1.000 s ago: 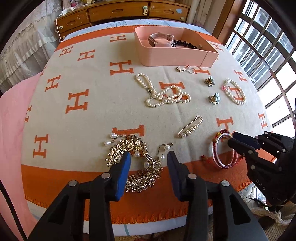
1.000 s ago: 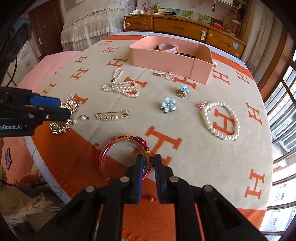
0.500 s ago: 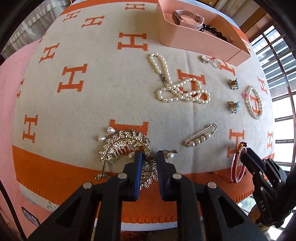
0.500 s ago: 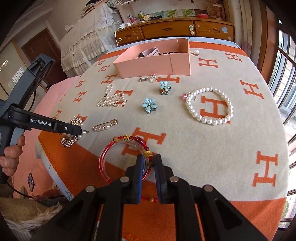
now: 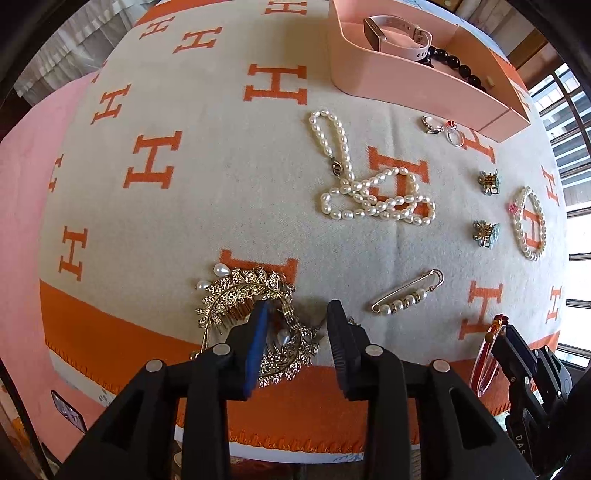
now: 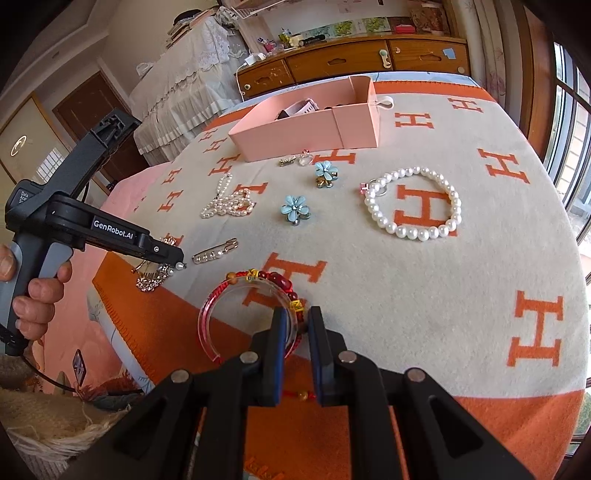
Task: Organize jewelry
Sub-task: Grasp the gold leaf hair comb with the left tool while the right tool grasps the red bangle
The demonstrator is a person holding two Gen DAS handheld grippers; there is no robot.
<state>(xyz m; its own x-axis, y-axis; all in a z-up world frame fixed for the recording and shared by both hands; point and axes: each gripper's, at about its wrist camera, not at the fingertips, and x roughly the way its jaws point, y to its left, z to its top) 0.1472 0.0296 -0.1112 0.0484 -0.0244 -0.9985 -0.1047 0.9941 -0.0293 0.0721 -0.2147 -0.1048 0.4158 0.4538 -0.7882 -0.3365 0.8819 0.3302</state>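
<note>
A gold rhinestone hair comb [image 5: 243, 295] with pearl drops lies at the blanket's near edge; it also shows in the right wrist view [image 6: 151, 277]. My left gripper [image 5: 297, 325] is open right above it, jaws either side of its right half. My right gripper [image 6: 297, 325] is shut on a red bangle [image 6: 236, 295] with a beaded red cord, held just above the blanket; the bangle also shows in the left wrist view [image 5: 487, 354]. A pink box [image 5: 399, 77] at the far side holds a watch [image 5: 395, 31] and dark beads [image 5: 458, 66].
On the orange-and-cream blanket [image 5: 184, 221] lie a pearl necklace [image 5: 369, 192], a pearl safety pin [image 5: 406, 293], two blue flower clips [image 6: 295, 208], a pearl bracelet [image 6: 417, 206] and small rings [image 5: 443, 127]. A wooden dresser [image 6: 351, 62] stands behind.
My left gripper was shut over the hair comb half a second ago and has now opened. My right gripper still holds the bangle and has shifted only a little.
</note>
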